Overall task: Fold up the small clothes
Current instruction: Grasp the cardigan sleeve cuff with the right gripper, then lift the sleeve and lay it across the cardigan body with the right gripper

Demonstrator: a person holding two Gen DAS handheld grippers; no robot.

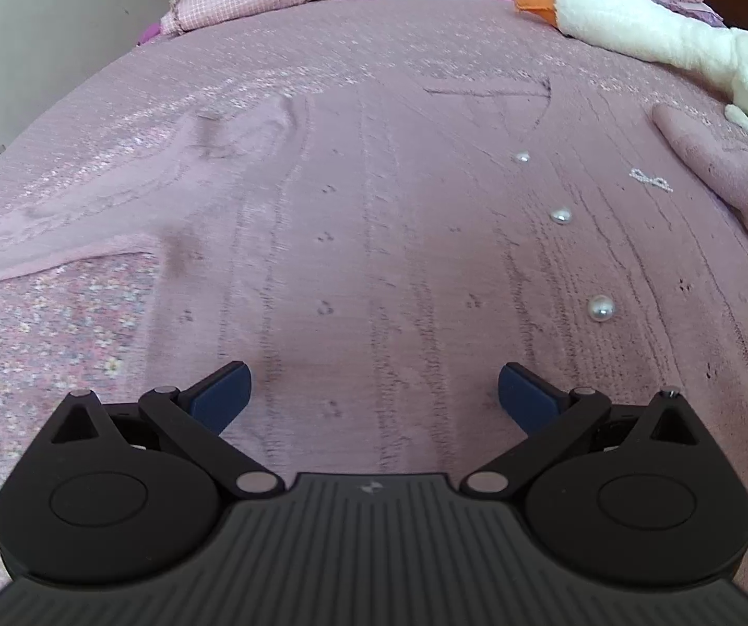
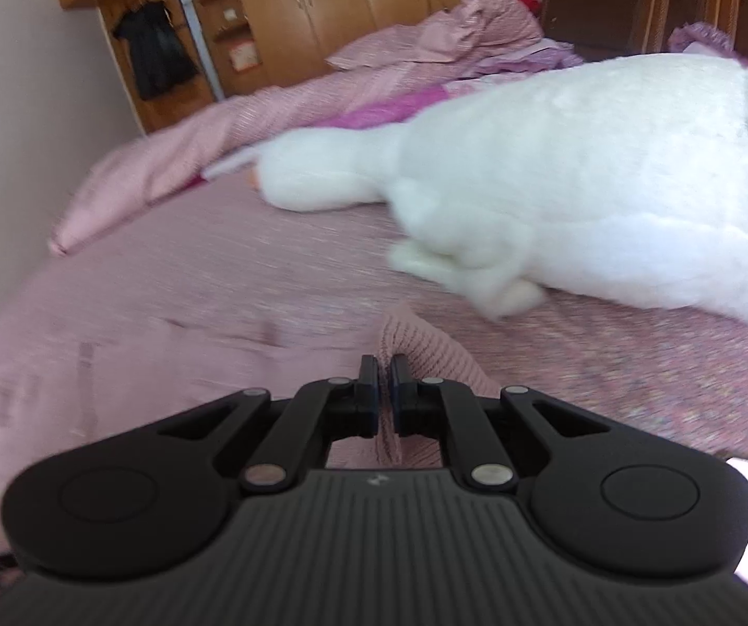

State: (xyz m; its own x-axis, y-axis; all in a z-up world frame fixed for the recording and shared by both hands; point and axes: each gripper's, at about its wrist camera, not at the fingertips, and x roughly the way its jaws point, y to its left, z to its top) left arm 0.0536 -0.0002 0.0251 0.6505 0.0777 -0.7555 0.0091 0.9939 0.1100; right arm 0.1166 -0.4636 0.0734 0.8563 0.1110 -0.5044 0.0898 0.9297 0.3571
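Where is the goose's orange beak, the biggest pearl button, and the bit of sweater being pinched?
orange beak point(image 1: 535, 0), left wrist view, its middle.
biggest pearl button point(image 1: 601, 308), left wrist view, its shiny dome.
pink sweater point(image 2: 426, 347), right wrist view, pinched fold.

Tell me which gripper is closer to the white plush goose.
Right. The right gripper, shut on a fold of the pink sweater, sits just in front of the goose. The left gripper hangs open over the sweater's middle, with the goose far off at the bed's edge.
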